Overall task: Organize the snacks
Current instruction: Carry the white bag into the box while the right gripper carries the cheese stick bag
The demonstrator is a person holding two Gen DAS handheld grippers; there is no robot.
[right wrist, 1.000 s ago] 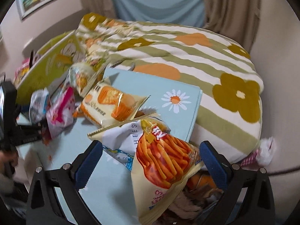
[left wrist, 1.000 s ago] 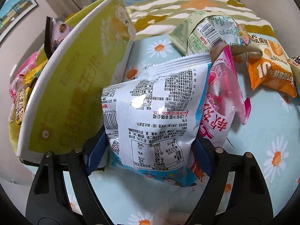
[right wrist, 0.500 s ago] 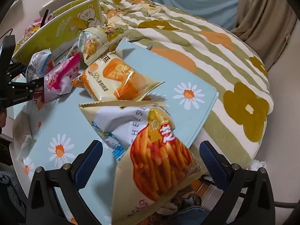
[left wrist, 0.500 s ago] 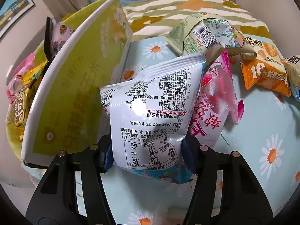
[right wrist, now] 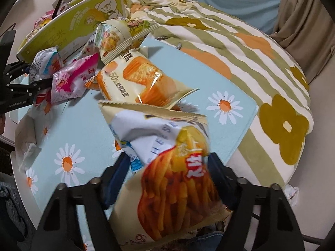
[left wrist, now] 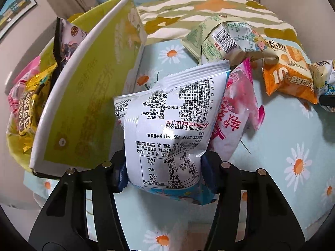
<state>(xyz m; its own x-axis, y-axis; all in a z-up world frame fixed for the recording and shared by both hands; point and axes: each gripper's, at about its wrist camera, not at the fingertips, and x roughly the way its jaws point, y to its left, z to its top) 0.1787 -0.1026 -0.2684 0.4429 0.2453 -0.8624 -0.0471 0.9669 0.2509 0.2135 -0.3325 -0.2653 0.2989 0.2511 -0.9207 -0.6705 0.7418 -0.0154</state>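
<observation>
Whereas a second ago both tools stood wide around their bags, each now pinches one. The left tool [left wrist: 164, 171] is pressed onto the lower end of a white shrimp-chip bag [left wrist: 169, 125], printed back facing the camera, held upright just beside the yellow-green carton [left wrist: 83, 96]. The right tool [right wrist: 167, 177] has closed on a fries-picture snack bag [right wrist: 178, 192], whose image is motion-blurred, held above the near edge of the daisy-print mat [right wrist: 83, 121].

Three more bags lie loose on the mat: a pink one [right wrist: 71, 81] touching the white bag, an orange egg-cake bag [right wrist: 142, 83] in the middle, and a pale green bag [right wrist: 119, 35] leaning against the carton. One white-and-blue bag [right wrist: 146, 133] sits under the fries bag, partly hidden by it. Several packets [left wrist: 25, 104] already sit inside the carton; their number cannot be told. Behind the mat lies a striped flower-pattern blanket [right wrist: 251, 48].
</observation>
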